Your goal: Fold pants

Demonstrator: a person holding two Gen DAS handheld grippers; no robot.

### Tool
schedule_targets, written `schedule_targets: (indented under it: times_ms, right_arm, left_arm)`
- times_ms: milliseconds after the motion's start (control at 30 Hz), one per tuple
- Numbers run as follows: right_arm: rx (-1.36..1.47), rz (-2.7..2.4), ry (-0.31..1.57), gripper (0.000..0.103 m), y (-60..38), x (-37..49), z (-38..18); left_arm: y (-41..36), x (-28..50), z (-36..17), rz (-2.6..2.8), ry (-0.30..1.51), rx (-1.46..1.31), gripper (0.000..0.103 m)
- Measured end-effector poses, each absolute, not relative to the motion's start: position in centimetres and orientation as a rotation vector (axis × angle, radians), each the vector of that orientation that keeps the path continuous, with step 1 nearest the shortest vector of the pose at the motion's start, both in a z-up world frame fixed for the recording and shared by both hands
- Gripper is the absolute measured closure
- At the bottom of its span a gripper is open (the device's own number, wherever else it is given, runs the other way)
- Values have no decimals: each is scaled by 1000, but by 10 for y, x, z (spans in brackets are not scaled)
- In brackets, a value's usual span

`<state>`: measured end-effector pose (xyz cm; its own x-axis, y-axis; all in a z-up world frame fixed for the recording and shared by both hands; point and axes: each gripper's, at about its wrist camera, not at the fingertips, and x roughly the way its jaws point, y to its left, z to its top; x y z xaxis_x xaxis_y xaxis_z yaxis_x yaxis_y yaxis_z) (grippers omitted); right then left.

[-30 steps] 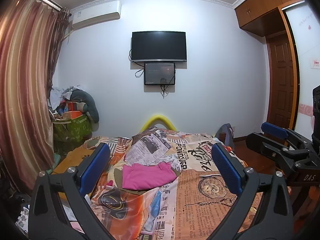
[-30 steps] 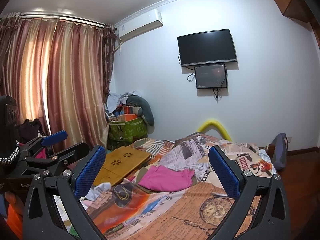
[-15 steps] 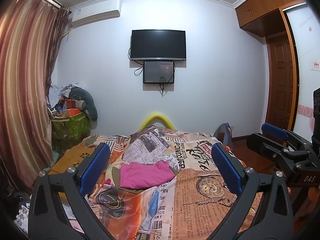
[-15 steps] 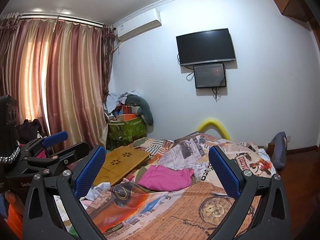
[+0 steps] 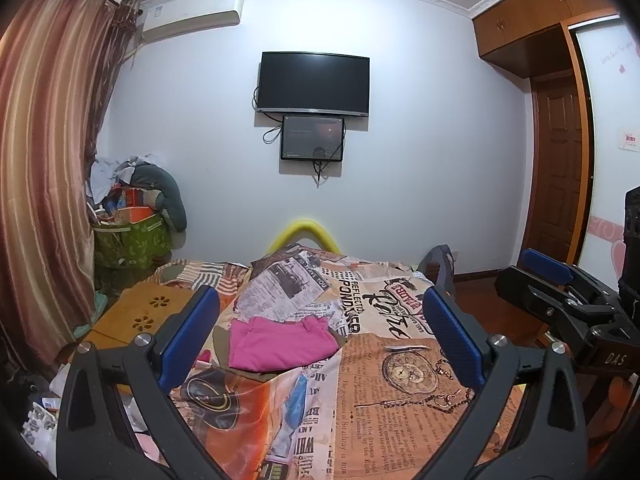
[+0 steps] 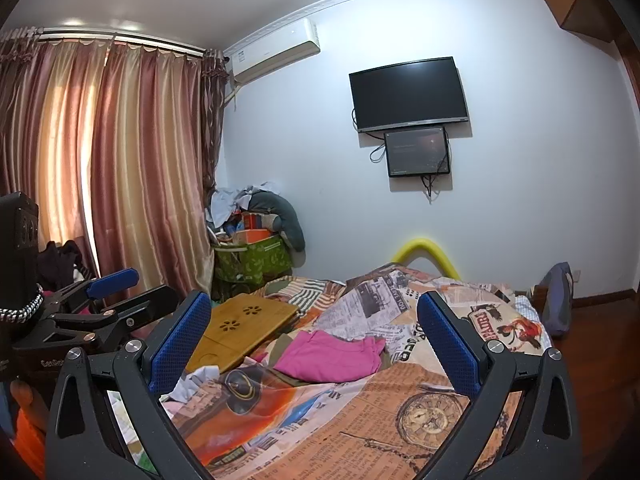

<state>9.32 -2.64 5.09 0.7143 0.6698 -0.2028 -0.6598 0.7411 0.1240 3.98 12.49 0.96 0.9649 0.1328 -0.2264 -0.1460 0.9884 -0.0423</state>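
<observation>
Both claws wide, empty: left claw [image 5: 320,332], right claw [image 6: 314,336]. Pink pants [image 5: 280,344] on bedspread [image 5: 400,400]; wooden tray [image 6: 244,330] beside.

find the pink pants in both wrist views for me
Left wrist: pink pants lie on the bed, left of centre, between the blue pads.
Right wrist: pink pants lie at centre, right of the wooden tray.
Shared landmark: the yellow tube behind the bed.

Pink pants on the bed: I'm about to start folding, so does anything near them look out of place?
The pink pants lie bunched on the rumpled bedspread, not flat. A wooden lap tray sits tilted at the bed's left edge, close beside them. Both grippers are open and clear.
</observation>
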Motion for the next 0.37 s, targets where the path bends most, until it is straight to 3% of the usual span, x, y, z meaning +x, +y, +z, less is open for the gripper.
schedule_targets:
  times_ms: [367]
  right_arm:
    - [47, 734, 254, 0, -27, 95, 49]
  left_arm:
    - [121, 41, 8, 132, 236, -38, 0]
